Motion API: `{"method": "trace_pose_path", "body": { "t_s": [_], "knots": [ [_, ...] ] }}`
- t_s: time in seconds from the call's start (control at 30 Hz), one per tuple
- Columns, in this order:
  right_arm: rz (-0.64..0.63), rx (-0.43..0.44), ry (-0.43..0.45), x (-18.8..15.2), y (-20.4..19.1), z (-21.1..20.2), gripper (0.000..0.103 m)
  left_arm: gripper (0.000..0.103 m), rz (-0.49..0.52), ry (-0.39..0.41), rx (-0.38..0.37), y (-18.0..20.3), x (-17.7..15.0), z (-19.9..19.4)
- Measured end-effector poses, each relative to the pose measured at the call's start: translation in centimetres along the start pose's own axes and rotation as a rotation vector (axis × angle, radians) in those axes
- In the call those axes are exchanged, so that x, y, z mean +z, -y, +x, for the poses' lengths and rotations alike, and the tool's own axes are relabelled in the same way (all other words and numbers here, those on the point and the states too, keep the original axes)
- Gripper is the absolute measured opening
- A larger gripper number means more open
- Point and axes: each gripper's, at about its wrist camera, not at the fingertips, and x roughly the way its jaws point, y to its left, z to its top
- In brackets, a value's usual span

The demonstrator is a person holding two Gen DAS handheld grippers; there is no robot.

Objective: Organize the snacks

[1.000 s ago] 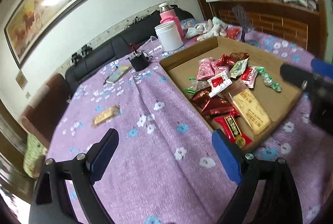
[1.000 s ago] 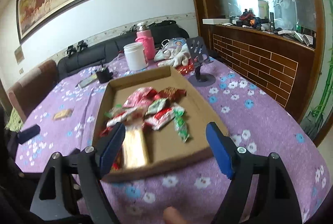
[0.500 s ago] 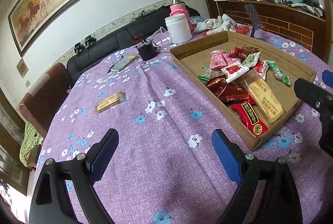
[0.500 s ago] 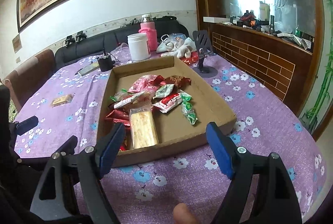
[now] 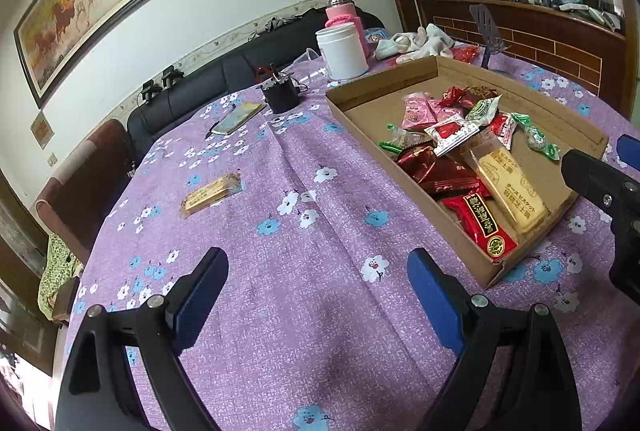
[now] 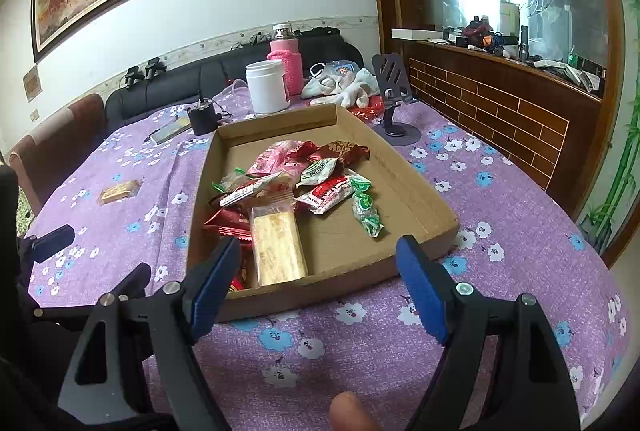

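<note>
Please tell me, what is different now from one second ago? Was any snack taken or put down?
No snack was taken or put down. Both the left gripper and right gripper stay open and empty. The snack bar lies alone on the cloth, and the cardboard tray keeps its pile.

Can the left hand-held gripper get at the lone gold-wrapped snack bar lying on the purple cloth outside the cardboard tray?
Probably yes. The left hand-held gripper is open and empty, and only bare purple floral tablecloth lies between it and the gold-wrapped snack bar.
</note>
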Motion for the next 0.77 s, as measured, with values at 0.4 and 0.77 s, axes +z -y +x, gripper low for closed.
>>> {"method": "trace_pose_path", "body": {
  "t_s": [0.4, 0.77],
  "knots": [
    [0.007, 0.001, -0.002, 0.0, 0.1, 0.0, 0.080, 0.091, 0.004, 0.003, -0.009, 0.1, 0.0, -0.2],
    [0.009, -0.007, 0.000, -0.1, 0.2, 0.0, 0.080, 0.091, -0.005, 0.025, -0.064, 0.1, 0.0, -0.9]
  ]
}}
